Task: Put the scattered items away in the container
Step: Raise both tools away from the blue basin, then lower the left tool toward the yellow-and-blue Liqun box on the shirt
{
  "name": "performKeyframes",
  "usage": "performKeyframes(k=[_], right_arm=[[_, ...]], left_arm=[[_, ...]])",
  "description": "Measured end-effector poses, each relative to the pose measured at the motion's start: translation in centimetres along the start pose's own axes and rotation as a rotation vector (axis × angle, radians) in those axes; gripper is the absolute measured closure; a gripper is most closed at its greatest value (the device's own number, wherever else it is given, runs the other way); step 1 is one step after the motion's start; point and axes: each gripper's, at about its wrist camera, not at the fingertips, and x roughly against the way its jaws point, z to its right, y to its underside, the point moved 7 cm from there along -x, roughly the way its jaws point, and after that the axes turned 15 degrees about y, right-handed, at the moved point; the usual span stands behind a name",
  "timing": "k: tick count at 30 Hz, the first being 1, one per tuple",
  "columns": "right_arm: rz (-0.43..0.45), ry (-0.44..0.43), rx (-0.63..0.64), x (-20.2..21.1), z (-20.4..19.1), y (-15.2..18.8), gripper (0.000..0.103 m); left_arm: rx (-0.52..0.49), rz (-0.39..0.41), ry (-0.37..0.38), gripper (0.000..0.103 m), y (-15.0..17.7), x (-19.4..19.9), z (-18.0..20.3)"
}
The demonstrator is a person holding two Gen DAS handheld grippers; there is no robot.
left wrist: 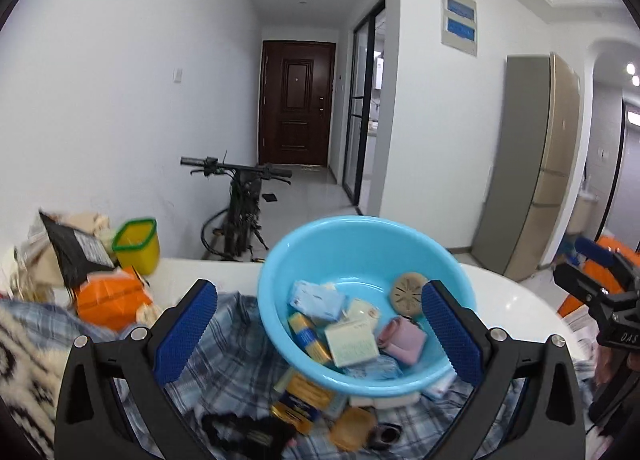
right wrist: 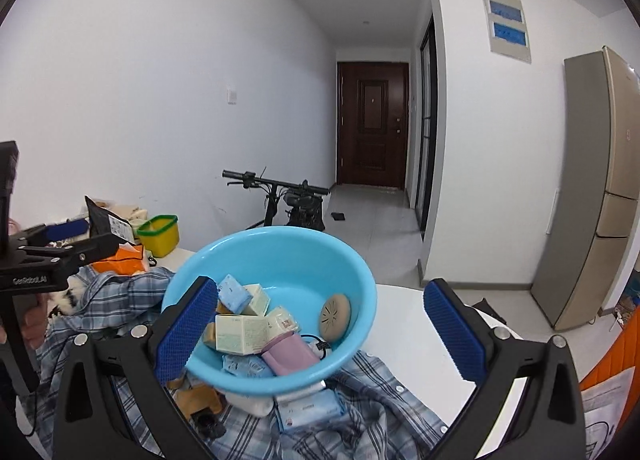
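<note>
Blue basin [right wrist: 280, 260] is seen propped at a tilt on a plaid shirt [right wrist: 360, 412] spread over the white table [right wrist: 404, 308], toward the table's near edge, its mouth turned to the cameras. Already inside: a pink pouch [right wrist: 288, 356], a pale green box [right wrist: 240, 334], a round tan disc [right wrist: 335, 318], and small blue packets [right wrist: 232, 292].

Still loose on the shirt just below the basin's near rim: a blue tissue pack [right wrist: 310, 408], a yellow-and-blue box [left wrist: 298, 400], and an orange round case [left wrist: 350, 432].

Left gripper [left wrist: 320, 336] is held with its jaws spread wide, nothing between them. Right gripper [right wrist: 316, 336] likewise, wide apart and empty.

Judged stage: partway through, between picks. The next move calls for lowering one gripper onto a loose piece below the rim and closing squarely, without nudging the tilted basin.
</note>
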Motion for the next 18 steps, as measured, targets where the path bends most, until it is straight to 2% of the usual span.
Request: performKeyframes(k=[5,7,9,14,18], right_arm=[[0.022,-0.013,-0.030,2.1,0.1,0.5,0.000],[0.024,-0.017,-0.038,2.7,0.1,0.9,0.000],[0.030,-0.007,-0.030,3.2,0.0,1.4,0.000],[0.020,0.006,-0.008,3.0,-0.3,2.0,0.000],[0.010,0.000,-0.035,3.1,0.0,2.2,0.000]], left_arm=[[0.044,0.068,-0.013,0.000,1.4,2.6,-0.2],[0.041,0.051,-0.013,0.000,2.2,2.9,-0.1],[0.043,0.014,0.024,0.000,3.2,3.1,0.1],[-0.016,0.009,0.001,0.000,3.3,3.4,0.7],[0.003,0.020,0.005,0.000,3.3,3.4,0.6]])
